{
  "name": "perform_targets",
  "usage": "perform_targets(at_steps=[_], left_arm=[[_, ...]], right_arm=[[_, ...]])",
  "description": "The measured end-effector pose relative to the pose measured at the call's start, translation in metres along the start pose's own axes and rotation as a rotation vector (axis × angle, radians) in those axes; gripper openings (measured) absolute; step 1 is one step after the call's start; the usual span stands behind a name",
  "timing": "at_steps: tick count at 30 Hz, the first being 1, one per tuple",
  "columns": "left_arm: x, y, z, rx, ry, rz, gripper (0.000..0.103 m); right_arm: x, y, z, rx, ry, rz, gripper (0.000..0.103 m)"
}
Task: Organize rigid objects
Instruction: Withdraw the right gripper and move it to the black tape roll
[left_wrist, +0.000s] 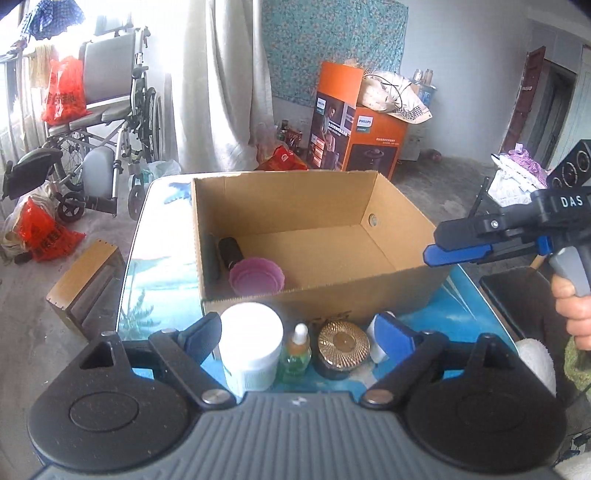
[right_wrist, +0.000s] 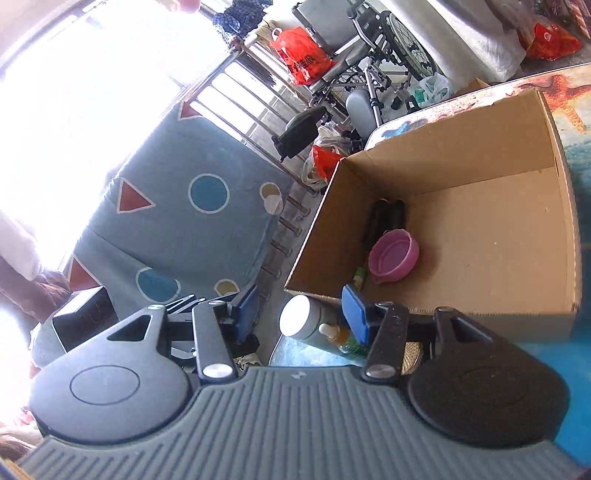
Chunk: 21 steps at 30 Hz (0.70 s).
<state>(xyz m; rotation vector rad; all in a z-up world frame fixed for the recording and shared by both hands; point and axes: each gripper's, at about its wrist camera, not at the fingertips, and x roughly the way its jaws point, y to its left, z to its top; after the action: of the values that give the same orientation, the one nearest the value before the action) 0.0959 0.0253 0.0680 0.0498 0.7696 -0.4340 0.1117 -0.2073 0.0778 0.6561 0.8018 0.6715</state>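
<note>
Standing upright in a row on the glossy blue printed counter (left_wrist: 162, 258), just before the near wall of the open brown cardboard box (left_wrist: 317, 295): a white cylindrical plastic jar (left_wrist: 251, 347), a small green dropper bottle with white cap (left_wrist: 295, 350), a dark round jar with ribbed golden lid (left_wrist: 341, 347). Inside the box, against its left wall: a pink round plastic bowl (left_wrist: 256, 277) and two black cylinders (left_wrist: 225, 253) lying flat, long axis pointing away.

Directly between the spread fingers of the left gripper (left_wrist: 299, 332), all three standing items; white jar just beside the left finger. Fingers wide apart, holding nothing. Clearly the nearer tool for the next pick.

Right gripper (left_wrist: 439, 254) seen from the side near the right wall of the box, hand (left_wrist: 572, 314) on its handle; fingers look closed there. In its own view, fingers well apart and empty (right_wrist: 299, 314), so state hard to decide.

Only in the right wrist view: something green, perhaps a small bottle (right_wrist: 359, 277), in the box beside the bowl.
</note>
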Motion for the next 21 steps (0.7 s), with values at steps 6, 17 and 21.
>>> perform_targets(at_steps=[6,17,21], left_arm=[[0.025,-0.010,-0.049,-0.017,0.091,0.079,0.091],[0.068,-0.024,-0.093,0.091,0.158,0.150,0.078],[0.076,-0.023,-0.098,0.110,0.167,0.146,0.071]], right_arm=[[0.020,-0.006,-0.082,-0.003,-0.046,-0.144,0.054],[0.107,0.010,-0.113,-0.125,0.106,-0.305,0.048],[0.128,0.011,-0.115,-0.155,0.138,-0.347,0.042]])
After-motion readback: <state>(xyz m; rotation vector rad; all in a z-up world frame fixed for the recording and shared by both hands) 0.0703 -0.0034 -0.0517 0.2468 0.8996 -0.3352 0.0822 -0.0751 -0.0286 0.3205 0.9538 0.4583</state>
